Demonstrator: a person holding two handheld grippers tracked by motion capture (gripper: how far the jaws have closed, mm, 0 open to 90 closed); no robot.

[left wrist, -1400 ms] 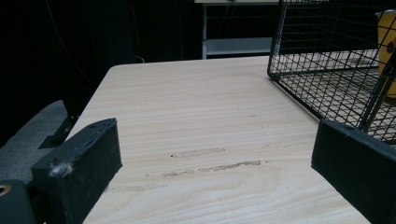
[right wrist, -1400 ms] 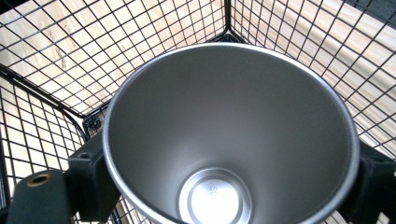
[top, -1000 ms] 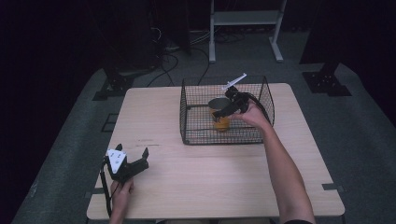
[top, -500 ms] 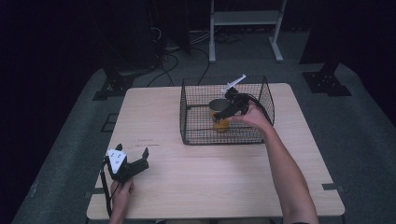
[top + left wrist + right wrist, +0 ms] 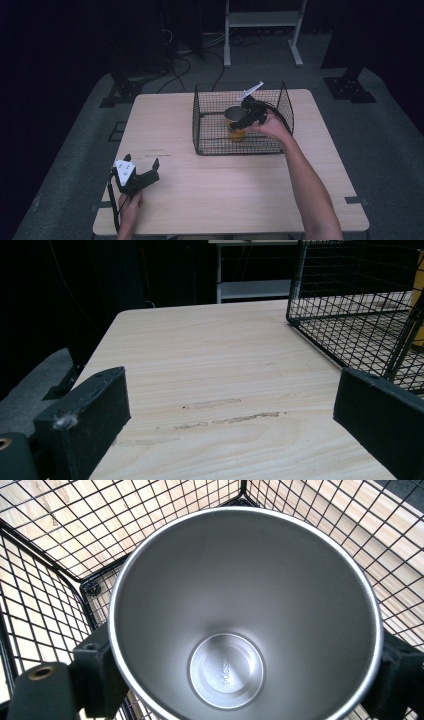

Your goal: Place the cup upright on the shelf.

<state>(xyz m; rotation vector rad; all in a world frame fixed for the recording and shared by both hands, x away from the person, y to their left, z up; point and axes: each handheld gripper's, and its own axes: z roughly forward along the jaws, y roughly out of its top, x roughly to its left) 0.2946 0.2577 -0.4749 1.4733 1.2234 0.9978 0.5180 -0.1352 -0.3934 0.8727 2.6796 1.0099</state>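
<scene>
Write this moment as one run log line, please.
right gripper: shut on cup, inside wire basket | left gripper: open, holds nothing, over table | cup: upright, nothing inside

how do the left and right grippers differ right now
The right gripper is inside the wire basket, its jaws on either side of the metal cup; the left gripper is out on the bare table, near its front left corner. The right one is shut on the cup; the left one is open with nothing between its jaws. Both have black jaws and are hand-held.
</scene>
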